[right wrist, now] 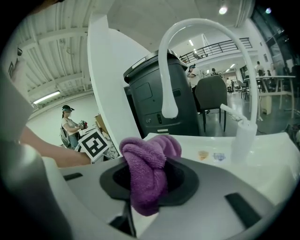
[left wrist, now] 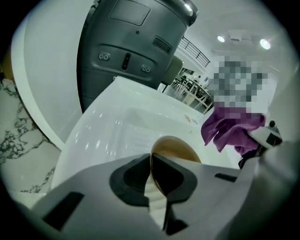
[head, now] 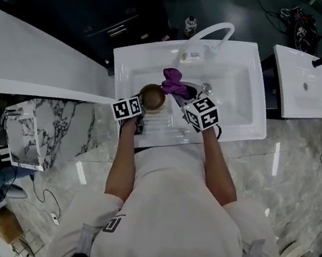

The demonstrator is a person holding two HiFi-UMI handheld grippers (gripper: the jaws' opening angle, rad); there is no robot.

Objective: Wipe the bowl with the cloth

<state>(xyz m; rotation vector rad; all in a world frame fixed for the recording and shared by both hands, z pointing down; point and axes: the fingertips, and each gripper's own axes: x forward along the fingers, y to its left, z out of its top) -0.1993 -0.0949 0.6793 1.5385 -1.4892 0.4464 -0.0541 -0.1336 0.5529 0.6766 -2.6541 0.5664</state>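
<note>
Two grippers are meeting over a white sink set in the table. The left gripper is clamping its jaws on the rim of a smooth brown bowl, holding it over the basin's near left part. The right gripper is pinching a bunched purple cloth just beside the bowl; whether the two are touching is unclear. Only the head view is showing a small bottle behind the sink, while the right gripper view is showing the arched white faucet from the side.
</note>
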